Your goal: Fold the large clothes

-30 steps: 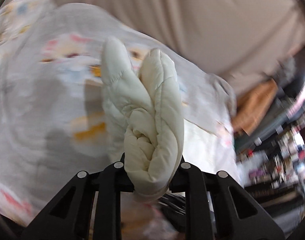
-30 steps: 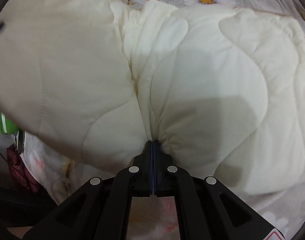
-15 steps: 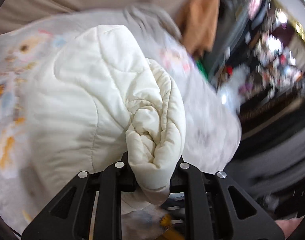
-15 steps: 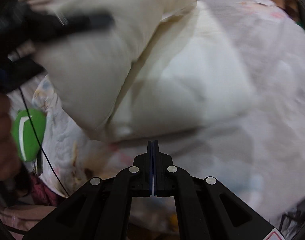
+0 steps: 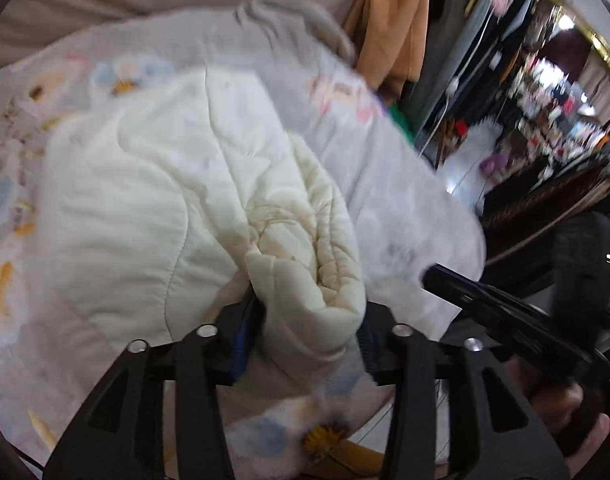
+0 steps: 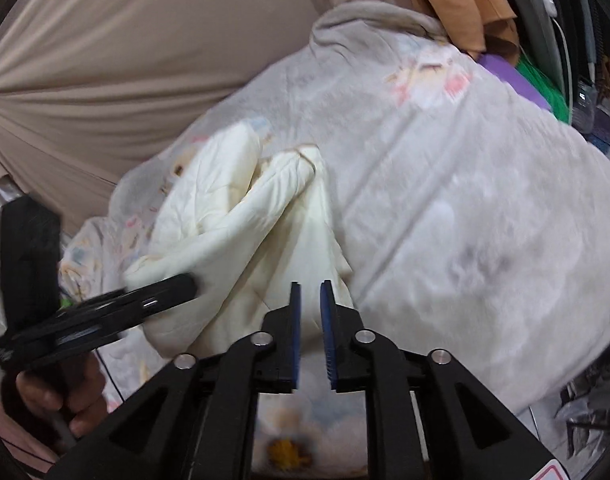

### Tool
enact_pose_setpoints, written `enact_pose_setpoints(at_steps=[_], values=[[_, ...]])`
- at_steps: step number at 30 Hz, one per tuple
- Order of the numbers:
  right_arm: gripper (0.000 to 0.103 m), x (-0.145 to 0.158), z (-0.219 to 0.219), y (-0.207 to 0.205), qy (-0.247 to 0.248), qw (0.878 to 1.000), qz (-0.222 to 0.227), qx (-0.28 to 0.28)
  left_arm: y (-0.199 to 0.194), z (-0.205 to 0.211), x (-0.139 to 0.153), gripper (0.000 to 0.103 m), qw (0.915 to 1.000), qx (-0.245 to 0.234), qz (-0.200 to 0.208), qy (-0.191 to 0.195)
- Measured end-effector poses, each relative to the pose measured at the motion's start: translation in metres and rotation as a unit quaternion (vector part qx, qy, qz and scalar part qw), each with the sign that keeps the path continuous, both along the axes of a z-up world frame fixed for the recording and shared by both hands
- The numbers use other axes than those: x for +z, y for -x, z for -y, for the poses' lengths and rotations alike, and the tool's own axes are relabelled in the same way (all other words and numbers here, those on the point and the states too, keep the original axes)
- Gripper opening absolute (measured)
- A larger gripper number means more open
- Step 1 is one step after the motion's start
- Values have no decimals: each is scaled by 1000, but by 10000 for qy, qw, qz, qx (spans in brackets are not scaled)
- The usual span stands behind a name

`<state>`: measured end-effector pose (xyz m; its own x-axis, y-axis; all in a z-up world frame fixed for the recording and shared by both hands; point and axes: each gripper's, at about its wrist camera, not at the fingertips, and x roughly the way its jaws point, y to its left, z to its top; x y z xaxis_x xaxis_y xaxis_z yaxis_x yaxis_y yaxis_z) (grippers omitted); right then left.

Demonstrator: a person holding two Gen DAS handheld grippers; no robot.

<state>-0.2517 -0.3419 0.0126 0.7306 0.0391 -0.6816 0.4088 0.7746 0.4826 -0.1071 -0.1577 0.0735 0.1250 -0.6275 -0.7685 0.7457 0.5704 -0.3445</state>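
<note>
Cream quilted padded garment [image 5: 153,216] bunched thick in the left gripper [image 5: 305,332]; right gripper [image 6: 309,320], slightly parted, holds nothing. Bulky wad could slip free, undoing the fold.

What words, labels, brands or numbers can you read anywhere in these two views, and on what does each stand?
None can be read.
Red-edged sticker on the right hand-held gripper: cut off by the frame.
Cartoon prints on the grey bedspread: blurred pictures.
Cluttered shelves: too blurred to read.
</note>
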Motion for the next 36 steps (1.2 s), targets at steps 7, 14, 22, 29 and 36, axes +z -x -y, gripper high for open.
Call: enact_pose_setpoints(at_steps=[7,14,22,29,36], values=[[60,30,9,-56,-445,9966,349,601,-21,-91,75,69,9835,1610,401,725],[62,21,-26,-114,-914,9870,-13,1321,-54,-126,42,68,9593,2816,55,194],[62,-1,-48,-138,-849,9827,-538,1553,-51,-100,30,68,9578,2667,684,-826],[62,-9,-50,-146,-691,9828,-725,1553,-61,-93,19,68,9559,2663,519,-1129],[55,-14,-60,-156,-475,9841,-790,1515,-70,-95,11,68,9524,2659,489,-1407]])
